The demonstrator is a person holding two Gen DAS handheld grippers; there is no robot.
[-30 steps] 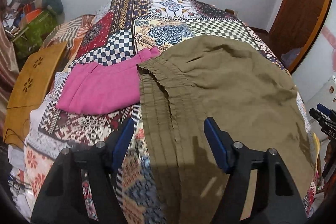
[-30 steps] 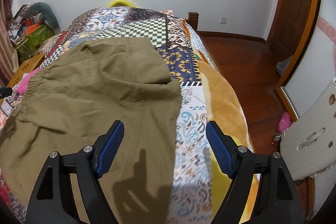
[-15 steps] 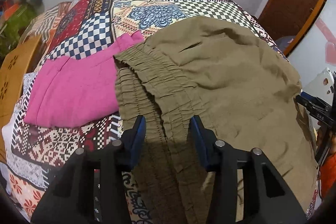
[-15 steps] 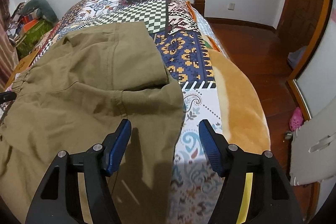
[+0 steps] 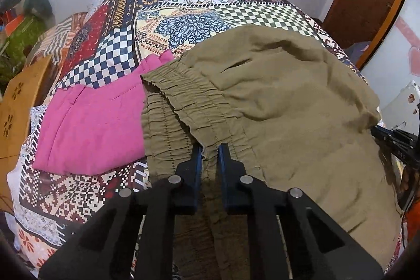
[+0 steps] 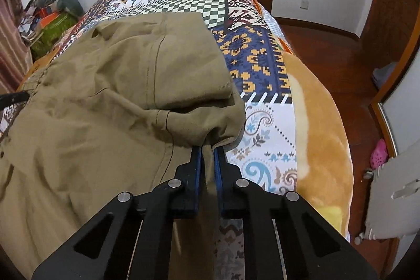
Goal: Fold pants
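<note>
Olive-green pants [image 5: 288,101] lie spread on a patchwork bedspread [image 5: 183,25], with the gathered elastic waistband at the left. My left gripper [image 5: 210,148] is shut on the waistband [image 5: 183,106], pinching a fold of it. In the right wrist view the pants [image 6: 105,96] show a rumpled fold at their right edge. My right gripper [image 6: 208,148] is shut on that edge of the fabric. The right gripper's tip also shows at the right of the left wrist view [image 5: 391,138].
Folded pink trousers [image 5: 92,122] lie left of the olive pants, touching the waistband. A wooden chair [image 5: 15,101] and piled clutter [image 5: 23,25] stand left of the bed. An orange blanket [image 6: 315,117] covers the bed's right side, beside wood floor [image 6: 328,51] and a door.
Both grippers moved forward and closed on the pants: the left on the waistband, the right on the right edge. The fabric bunched up at both pinches.
</note>
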